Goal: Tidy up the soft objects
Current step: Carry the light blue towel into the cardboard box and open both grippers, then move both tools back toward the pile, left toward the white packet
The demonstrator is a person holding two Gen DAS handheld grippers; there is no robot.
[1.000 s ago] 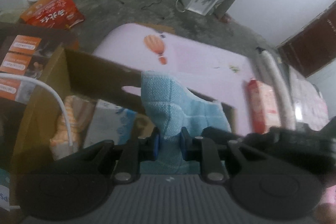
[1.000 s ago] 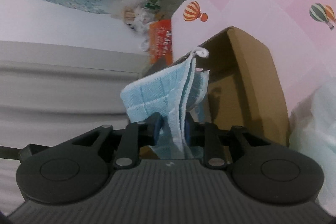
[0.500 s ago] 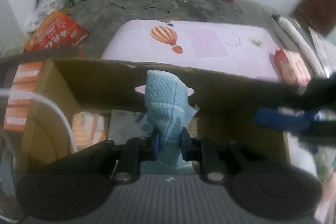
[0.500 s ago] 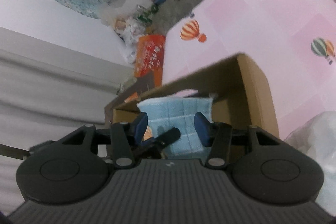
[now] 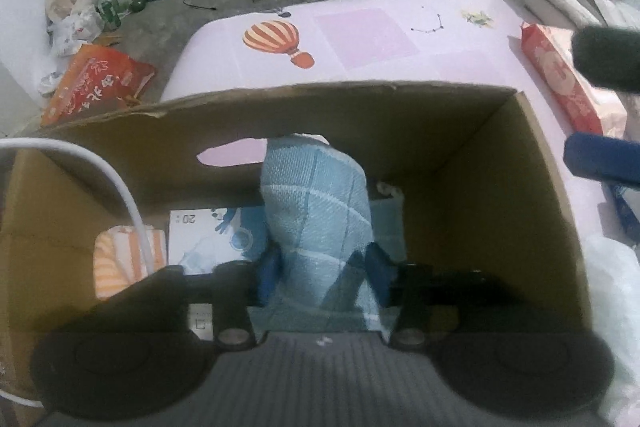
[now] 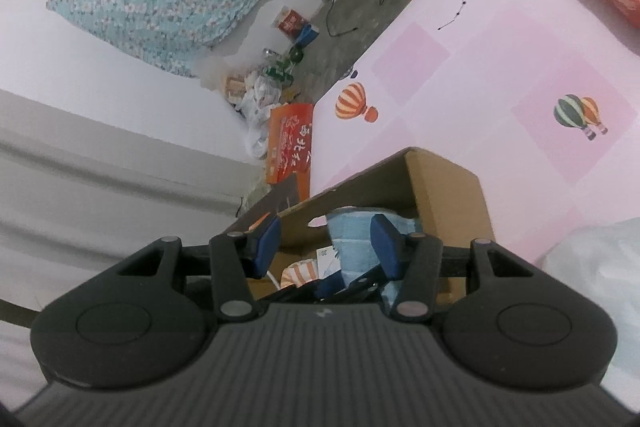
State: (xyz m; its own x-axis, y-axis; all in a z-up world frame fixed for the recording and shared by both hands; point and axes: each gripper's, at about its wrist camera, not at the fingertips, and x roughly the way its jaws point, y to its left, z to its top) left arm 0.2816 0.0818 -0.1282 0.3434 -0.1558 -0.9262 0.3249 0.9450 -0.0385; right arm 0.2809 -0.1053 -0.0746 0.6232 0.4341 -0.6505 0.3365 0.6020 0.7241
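Observation:
A light blue checked towel (image 5: 316, 211) stands bunched inside the brown cardboard box (image 5: 500, 187), leaning against the far wall below the handle hole. My left gripper (image 5: 323, 275) points steeply down into the box. Its jaws are opening, and the towel stands loosely between the blue pads. My right gripper (image 6: 326, 247) hovers open above the box (image 6: 448, 195) with nothing between its pads; the towel (image 6: 352, 239) shows beyond them. In the left wrist view the right gripper (image 5: 588, 111) enters at the right edge, beside the box.
An orange-striped cloth (image 5: 116, 263) and a white printed packet (image 5: 208, 239) lie in the box. A red tissue pack (image 5: 560, 83) sits on the pink balloon-print table cover (image 5: 360, 39). A white plastic bag (image 5: 612, 287) lies right of the box. A white cable (image 5: 120, 195) crosses the left side.
The left gripper sank into the box with the towel and its jaws parted. The right gripper let go of the towel, opened, and drew back to the right.

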